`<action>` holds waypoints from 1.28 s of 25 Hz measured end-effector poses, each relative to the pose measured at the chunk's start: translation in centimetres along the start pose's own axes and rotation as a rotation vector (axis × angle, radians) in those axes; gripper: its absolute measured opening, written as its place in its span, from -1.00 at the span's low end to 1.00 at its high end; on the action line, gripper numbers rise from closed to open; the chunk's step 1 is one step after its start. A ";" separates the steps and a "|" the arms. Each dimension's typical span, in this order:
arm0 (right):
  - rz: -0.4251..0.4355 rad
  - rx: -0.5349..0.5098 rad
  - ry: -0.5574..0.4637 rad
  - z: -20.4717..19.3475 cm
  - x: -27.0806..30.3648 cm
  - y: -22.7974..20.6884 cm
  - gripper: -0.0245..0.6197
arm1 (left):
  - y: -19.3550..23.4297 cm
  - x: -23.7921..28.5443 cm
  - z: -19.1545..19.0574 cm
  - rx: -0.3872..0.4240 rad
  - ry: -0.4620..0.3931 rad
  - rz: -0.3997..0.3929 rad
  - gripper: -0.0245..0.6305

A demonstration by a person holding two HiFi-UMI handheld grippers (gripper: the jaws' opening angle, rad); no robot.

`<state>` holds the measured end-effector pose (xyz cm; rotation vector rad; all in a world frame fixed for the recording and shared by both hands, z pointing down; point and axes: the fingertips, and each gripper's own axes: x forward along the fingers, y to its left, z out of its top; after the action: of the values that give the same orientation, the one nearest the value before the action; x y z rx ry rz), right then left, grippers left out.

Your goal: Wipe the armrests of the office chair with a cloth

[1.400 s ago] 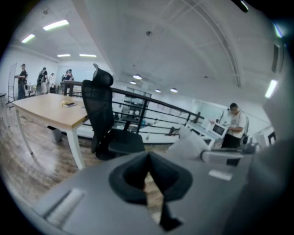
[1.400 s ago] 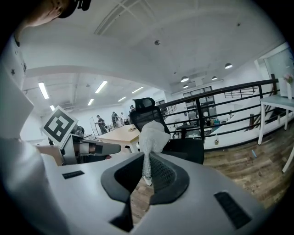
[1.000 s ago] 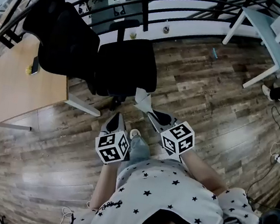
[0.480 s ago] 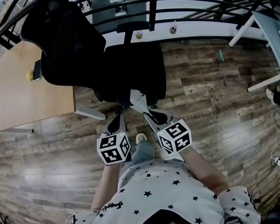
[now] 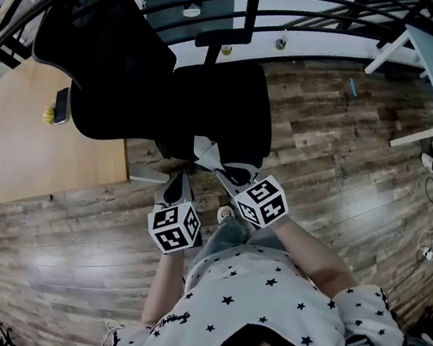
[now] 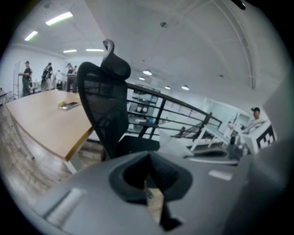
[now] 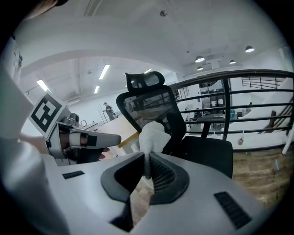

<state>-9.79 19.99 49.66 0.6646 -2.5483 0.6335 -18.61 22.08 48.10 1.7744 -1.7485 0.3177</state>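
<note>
Chair: black mesh office chair [image 5: 218, 104] stands straight ahead of both pairs of fingers. Its seat faces them, and its tall backrest and headrest rise on the far left side.
Armrest: one dark armrest [image 5: 222, 39] shows beyond the seat, well past the fingertips, and nothing is touching it.
Cloth: crumpled white cloth [image 7: 154, 135] is pinched between the right fingers and bunches up above their tips. In the head view it sits right at the front edge of the seat.
Right gripper: right gripper [image 7: 146, 170] has its fingers clenched tight on the cloth and points at the chair, very near the seat's front edge.
Left gripper: left gripper [image 6: 148, 165] has its fingers pressed together with nothing between them. It sits just beside the right one, a touch further back, clear of the chair.
Worktop: light wooden worktop [image 5: 29, 142] lies well out to the left of the left fingers, behind the backrest.
On the worktop: a dark flat phone [image 5: 62, 105] lies with a small yellow object [image 5: 49, 113] just beside it.
Floor: brown wood-plank floor [image 5: 338, 161] runs under both pairs of fingers and under the chair.
Railing: black metal railing [image 5: 248, 5] crosses behind the chair, far beyond the fingertips.
</note>
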 end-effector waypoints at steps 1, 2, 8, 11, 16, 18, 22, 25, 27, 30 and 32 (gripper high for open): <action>0.008 0.003 0.011 -0.1 0.8 0.0 -0.81 | 0.5 0.2 0.0 -0.004 0.003 0.005 -0.91; 0.015 0.008 0.021 -0.1 1.6 0.1 -0.81 | 0.9 0.4 0.0 -0.006 0.007 0.008 -0.91; 0.060 0.040 0.089 -1.6 6.0 0.1 -0.81 | 2.4 1.3 -0.9 -0.026 0.037 0.024 -0.91; 0.081 0.058 0.125 -2.5 7.8 -0.3 -0.81 | 2.8 2.0 -1.1 -0.041 0.047 0.038 -0.91; 0.132 0.131 0.199 -4.9 10.8 -0.7 -0.81 | 3.4 3.3 -1.4 -0.068 0.060 0.058 -0.91; 0.146 0.153 0.231 -6.3 12.0 -0.9 -0.81 | 3.6 3.7 -1.8 -0.068 0.073 0.064 -0.91; 0.141 0.177 0.297 -8.8 13.9 -1.8 -0.81 | 4.1 4.3 -2.7 -0.078 0.098 0.078 -0.91; 0.120 0.179 0.341 -10.4 14.7 -2.7 -0.81 | 4.4 4.7 -3.5 -0.079 0.121 0.085 -0.91; 0.105 0.187 0.359 -11.2 14.9 -3.2 -0.81 | 4.4 4.7 -4.0 -0.073 0.135 0.086 -0.91; 0.074 0.191 0.379 -12.1 15.3 -4.3 -0.81 | 4.6 5.1 -4.4 -0.068 0.145 0.084 -0.91; 0.048 0.186 0.397 -12.6 15.4 -4.9 -0.81 | 4.8 5.2 -4.6 -0.066 0.151 0.084 -0.91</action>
<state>-15.77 17.43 69.11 0.4810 -2.1600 0.9265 -21.59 20.83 55.86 1.5911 -1.7085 0.4135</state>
